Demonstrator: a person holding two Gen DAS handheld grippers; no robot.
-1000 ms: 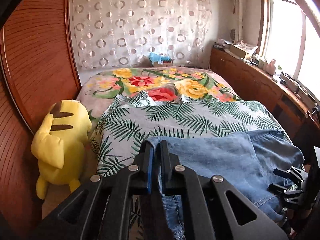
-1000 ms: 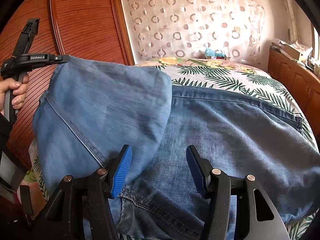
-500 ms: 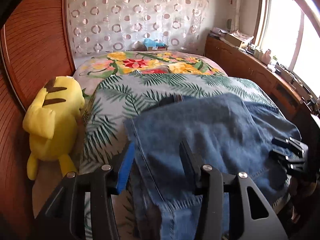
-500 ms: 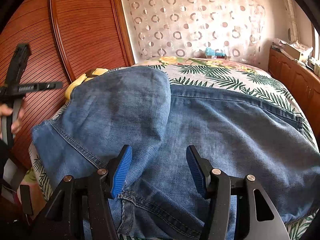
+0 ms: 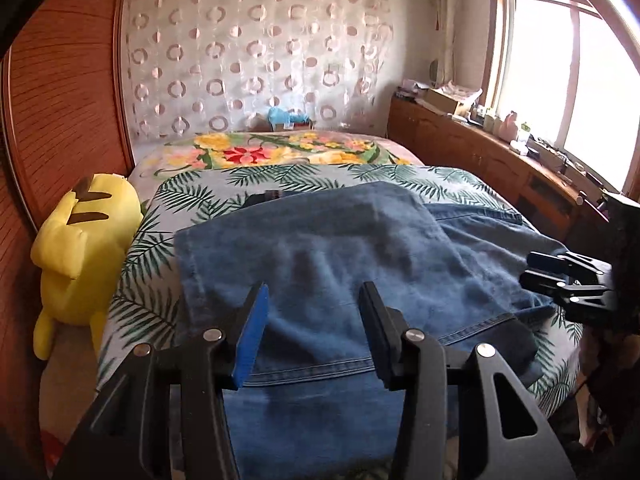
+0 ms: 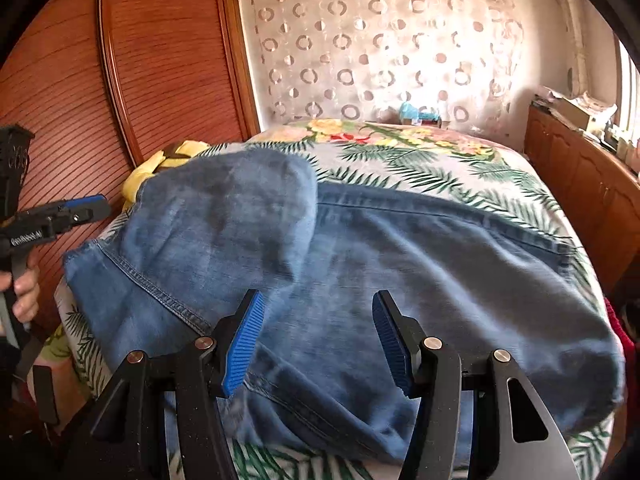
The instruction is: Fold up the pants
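Observation:
Blue denim pants [image 5: 340, 256] lie across the near end of the bed, with one part folded over the rest; they also show in the right wrist view [image 6: 380, 264]. The folded flap [image 6: 232, 216] lies at the left. My left gripper [image 5: 312, 304] is open and empty, just above the near hem of the folded part. My right gripper [image 6: 318, 316] is open and empty over the near edge of the pants. The right gripper shows at the right edge of the left wrist view [image 5: 568, 280]. The left gripper shows at the left of the right wrist view [image 6: 60, 216].
The bed has a palm-leaf sheet [image 5: 192, 200] and a floral blanket [image 5: 260, 152] behind it. A yellow plush toy [image 5: 80, 248] leans at the bed's left edge by a wooden wardrobe [image 5: 60, 100]. Wooden cabinets [image 5: 500, 168] with clutter run under the window on the right.
My left gripper carried the pant leg over, opened and let it drop onto the rest of the pants, then drew back. The flap has settled flat. My right gripper stayed open.

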